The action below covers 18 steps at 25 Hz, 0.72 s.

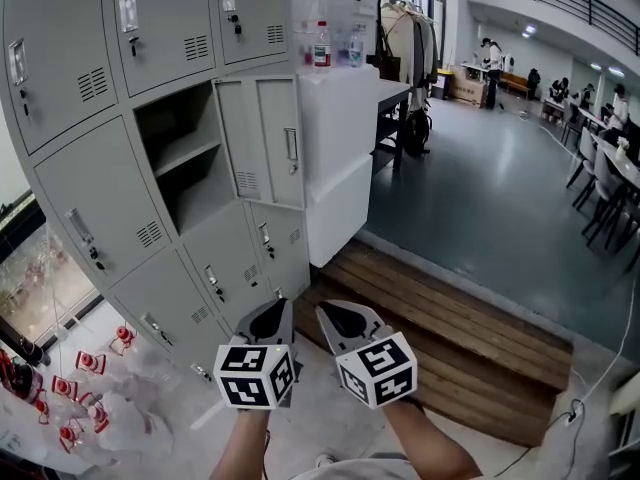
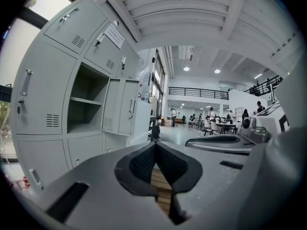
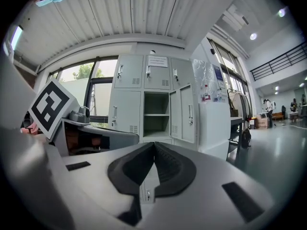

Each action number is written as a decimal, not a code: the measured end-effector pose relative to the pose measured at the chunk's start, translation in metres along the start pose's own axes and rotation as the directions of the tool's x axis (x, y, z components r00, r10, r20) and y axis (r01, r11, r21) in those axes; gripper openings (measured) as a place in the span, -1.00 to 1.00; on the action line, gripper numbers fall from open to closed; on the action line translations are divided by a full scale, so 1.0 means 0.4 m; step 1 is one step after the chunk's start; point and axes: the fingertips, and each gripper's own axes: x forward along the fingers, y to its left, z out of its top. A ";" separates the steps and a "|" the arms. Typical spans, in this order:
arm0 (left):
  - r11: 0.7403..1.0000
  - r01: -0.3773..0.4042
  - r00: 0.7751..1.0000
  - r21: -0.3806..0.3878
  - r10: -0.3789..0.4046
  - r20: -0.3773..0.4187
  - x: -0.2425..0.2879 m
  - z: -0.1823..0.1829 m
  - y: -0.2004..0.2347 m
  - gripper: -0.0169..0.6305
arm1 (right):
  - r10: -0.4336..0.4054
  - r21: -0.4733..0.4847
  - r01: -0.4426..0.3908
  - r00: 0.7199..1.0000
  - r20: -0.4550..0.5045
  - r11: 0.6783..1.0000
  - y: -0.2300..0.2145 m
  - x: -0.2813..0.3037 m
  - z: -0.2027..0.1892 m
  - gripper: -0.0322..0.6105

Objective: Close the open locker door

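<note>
A bank of grey lockers (image 1: 120,198) stands ahead on the left. One middle compartment (image 1: 185,158) is open, with a shelf inside. Its door (image 1: 265,138) swings out to the right, handle facing me. Both grippers are low in the head view, well short of the lockers and side by side. My left gripper (image 1: 268,320) is shut with nothing held, as is my right gripper (image 1: 343,318). In the left gripper view the shut pads (image 2: 154,146) point right of the open door (image 2: 120,105). The right gripper view shows the pads (image 3: 153,145) below the open compartment (image 3: 156,114) and door (image 3: 184,115).
A white cabinet (image 1: 340,148) stands just right of the open door, with bottles (image 1: 322,46) on top. A wooden step (image 1: 450,318) lies ahead on the right. Red-and-white objects (image 1: 88,363) sit on the floor at left. Tables, chairs (image 1: 605,183) and people are far right.
</note>
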 end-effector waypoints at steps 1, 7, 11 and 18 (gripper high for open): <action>1.000 0.002 1.000 0.004 -0.002 0.000 0.009 0.001 0.007 -0.93 | -0.004 0.000 0.004 1.000 -0.001 1.000 -0.004 0.008 -0.001 -0.88; 0.999 0.023 1.000 0.023 -0.023 -0.017 0.065 -0.004 0.043 -0.93 | -0.026 0.013 0.025 1.000 0.007 1.000 -0.035 0.066 -0.008 -0.88; 0.999 0.023 0.999 0.027 -0.023 -0.028 0.103 -0.003 0.070 -0.93 | -0.027 0.011 0.027 1.000 0.009 1.000 -0.055 0.107 -0.007 -0.88; 0.999 0.018 0.999 0.039 -0.017 -0.035 0.185 0.007 0.095 -0.93 | -0.017 0.007 0.017 1.000 0.017 1.000 -0.116 0.176 -0.005 -0.88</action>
